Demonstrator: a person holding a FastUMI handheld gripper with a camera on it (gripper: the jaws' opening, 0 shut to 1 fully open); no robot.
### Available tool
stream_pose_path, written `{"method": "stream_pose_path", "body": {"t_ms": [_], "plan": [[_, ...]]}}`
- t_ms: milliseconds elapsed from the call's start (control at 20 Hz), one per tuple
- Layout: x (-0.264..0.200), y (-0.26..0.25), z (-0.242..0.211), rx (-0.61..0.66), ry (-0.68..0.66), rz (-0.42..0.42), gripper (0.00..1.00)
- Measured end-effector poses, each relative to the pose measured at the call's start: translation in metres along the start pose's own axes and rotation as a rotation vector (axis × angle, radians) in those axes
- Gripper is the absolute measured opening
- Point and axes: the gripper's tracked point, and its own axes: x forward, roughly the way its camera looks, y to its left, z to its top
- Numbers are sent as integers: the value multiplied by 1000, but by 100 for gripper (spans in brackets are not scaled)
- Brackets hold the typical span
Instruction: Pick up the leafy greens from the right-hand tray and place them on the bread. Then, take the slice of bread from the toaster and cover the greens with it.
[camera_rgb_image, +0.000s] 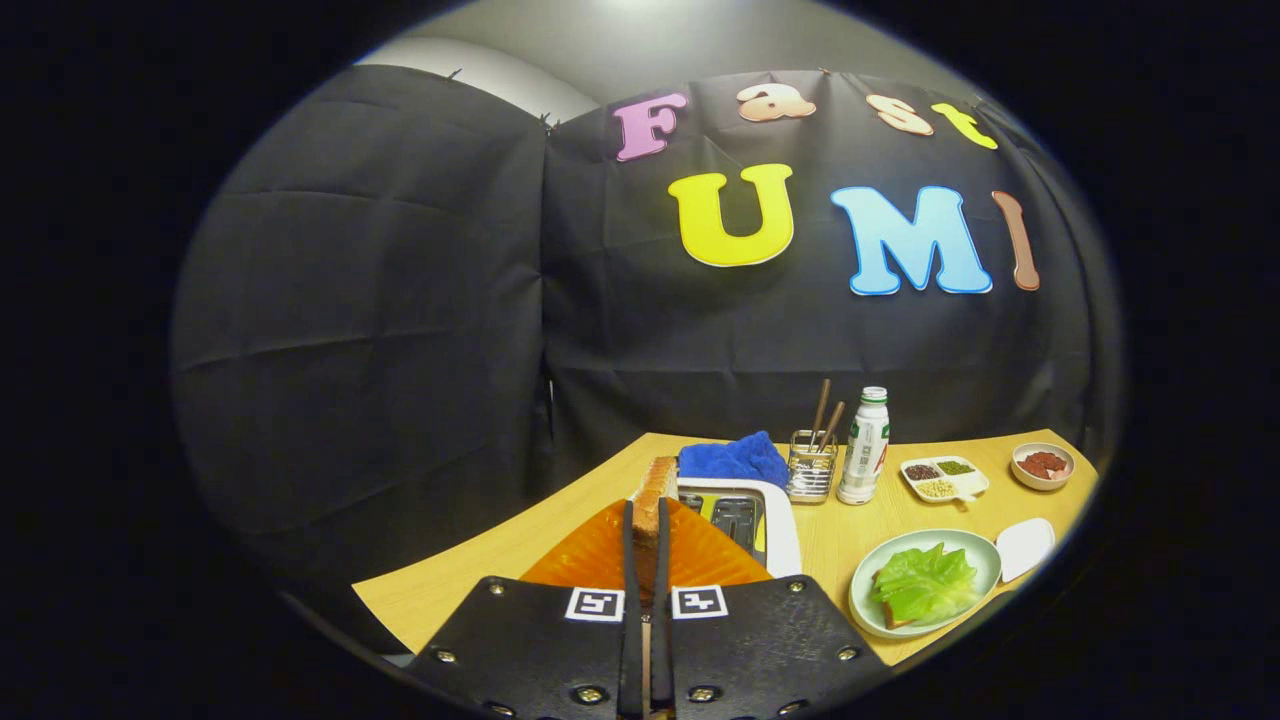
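Note:
My gripper (645, 508) is shut on a slice of bread (655, 485), held edge-on between the two fingers with its crust sticking out past the tips. The slice is lifted just left of the white toaster (785, 525), whose slots lie just beyond the fingers. Off to the right, a pale green plate (968, 548) carries the leafy greens (925, 582), which lie on another slice of bread (886, 613) with only a corner peeking out.
Behind the toaster lie a blue cloth (735, 460), a mesh holder with chopsticks (810, 465) and a white bottle (865, 447). Farther right are a divided dish (943, 477), a small bowl (1042, 465) and a white tray (1026, 547) beside the plate.

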Motion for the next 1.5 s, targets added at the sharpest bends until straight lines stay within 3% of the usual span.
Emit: {"method": "stream_pose_path", "body": {"t_ms": [500,900,1050,1500], "plan": [[-13,1,43,-26,-41,79,3],[-45,-35,76,35,-55,107,3],[-58,-71,74,53,-44,70,3],[-82,-204,46,66,0,-142,3]]}}
